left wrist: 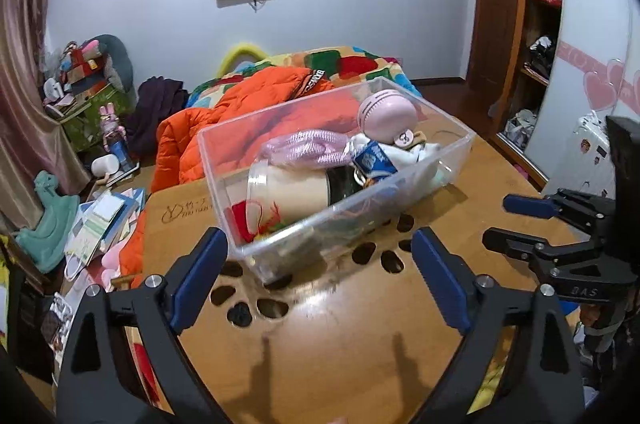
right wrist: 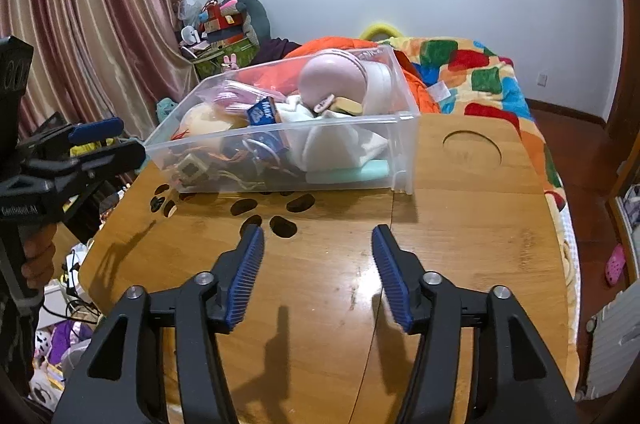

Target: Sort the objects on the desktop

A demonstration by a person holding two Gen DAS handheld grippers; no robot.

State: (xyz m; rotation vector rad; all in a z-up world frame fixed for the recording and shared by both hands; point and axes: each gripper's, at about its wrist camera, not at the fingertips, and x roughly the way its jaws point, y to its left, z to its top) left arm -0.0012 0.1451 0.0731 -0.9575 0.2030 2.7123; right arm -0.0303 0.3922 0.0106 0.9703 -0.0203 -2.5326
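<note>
A clear plastic box (left wrist: 452,144) (right wrist: 406,148) stands on the wooden lap table (left wrist: 340,336) (right wrist: 472,224). It holds a pink round gadget (left wrist: 386,118) (right wrist: 332,76), a cream cup (left wrist: 288,190), a pink mesh pouch (left wrist: 312,146), a blue packet (left wrist: 376,160) (right wrist: 262,112), white cloth (right wrist: 340,144) and small items. My left gripper (left wrist: 320,256) is open and empty, just short of the box's near corner. My right gripper (right wrist: 318,252) is open and empty over bare table in front of the box. Each gripper shows in the other's view, the right (left wrist: 516,220) and the left (right wrist: 112,140).
The table has paw-shaped cut-outs (left wrist: 376,252) (right wrist: 280,224) and a round cup recess (right wrist: 472,148). Behind it lie an orange jacket (left wrist: 224,120) and a colourful blanket (right wrist: 480,76). Books and clutter (left wrist: 104,224) lie left, with a wardrobe (left wrist: 540,24) at the right.
</note>
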